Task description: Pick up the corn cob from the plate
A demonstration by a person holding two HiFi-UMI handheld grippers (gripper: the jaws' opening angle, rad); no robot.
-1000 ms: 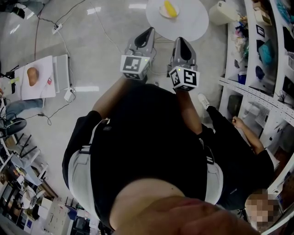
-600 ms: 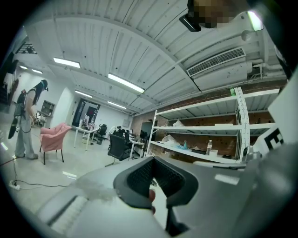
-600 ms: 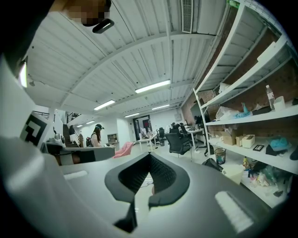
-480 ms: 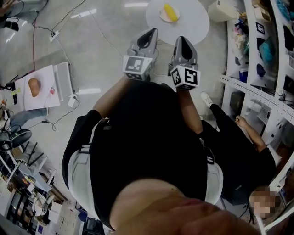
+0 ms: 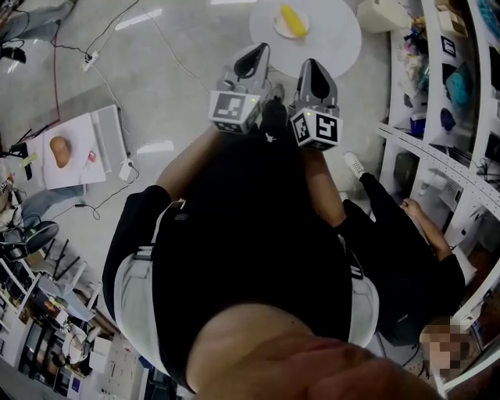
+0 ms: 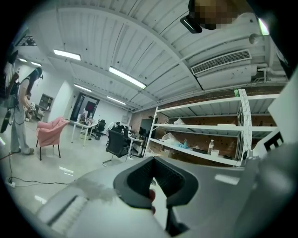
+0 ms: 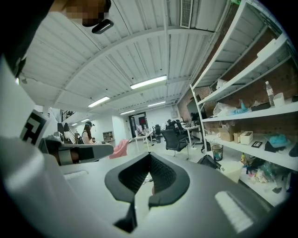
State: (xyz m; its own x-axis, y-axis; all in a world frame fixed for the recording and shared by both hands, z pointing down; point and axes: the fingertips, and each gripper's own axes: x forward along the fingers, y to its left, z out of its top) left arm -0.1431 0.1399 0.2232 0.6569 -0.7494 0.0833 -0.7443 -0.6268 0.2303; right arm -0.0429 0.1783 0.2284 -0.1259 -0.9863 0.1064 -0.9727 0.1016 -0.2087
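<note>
At left, grey two-jaw left gripper (image 5: 256, 53): shut tip to tip, empty, pointing level. Up-frame and slightly right of it in the head view, yellow corn cob (image 5: 291, 19) lying on a small white round plate (image 5: 276, 23) on the round white table (image 5: 336, 35). Well apart from both sets of tips, untouched. Long axis of the cob running upper left to lower right, so closer to along the approach line than across it. At right, matching grey right gripper (image 5: 310, 69): also fully closed, nothing between the pads. Cob sitting between the two approach lines, no clearly nearer hand. Absent from both gripper views, which look out level over the room. Judgement: close the gap, tip down, open, then span the cob's short width.
</note>
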